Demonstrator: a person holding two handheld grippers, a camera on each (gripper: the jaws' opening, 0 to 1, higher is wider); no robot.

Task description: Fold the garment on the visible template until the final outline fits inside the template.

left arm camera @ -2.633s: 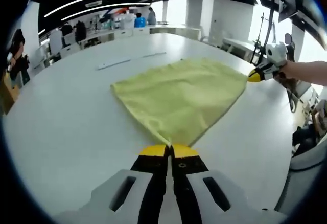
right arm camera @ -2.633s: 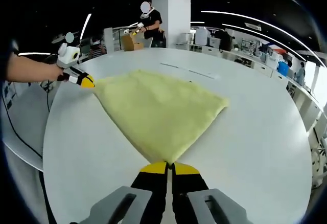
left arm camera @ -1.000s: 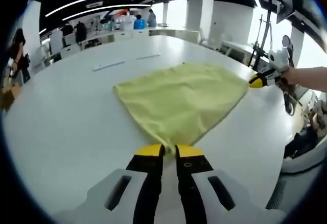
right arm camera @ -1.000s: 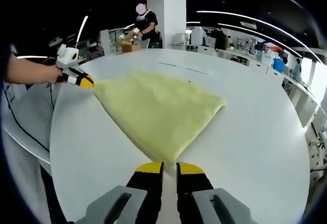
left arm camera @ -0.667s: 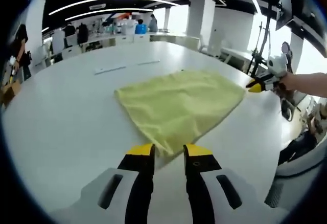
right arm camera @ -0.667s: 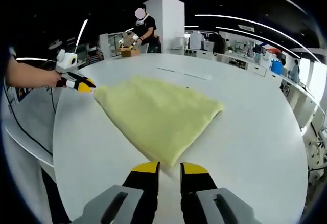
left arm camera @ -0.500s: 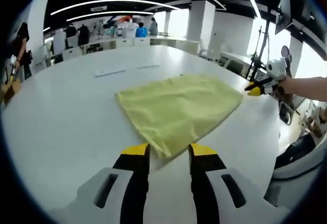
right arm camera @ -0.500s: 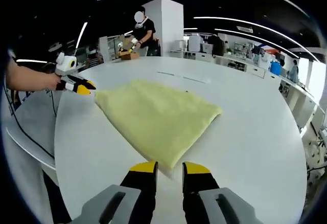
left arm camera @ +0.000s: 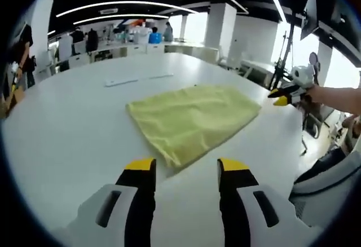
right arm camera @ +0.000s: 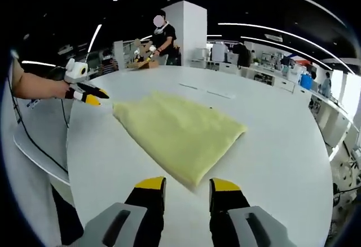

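Both corners are released, left gripper [left arm camera: 180, 165] and right gripper [right arm camera: 186, 184] parted, withdrawn toward six o'clock; soft, light yellow garment [left arm camera: 192, 122] is best regripped at corners.

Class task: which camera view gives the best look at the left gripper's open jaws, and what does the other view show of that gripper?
The left gripper view: the left gripper rises large from the bottom, jaws wide apart just short of the yellow garment. The right gripper view shows it small and sideways, held beside the garment's far corner.
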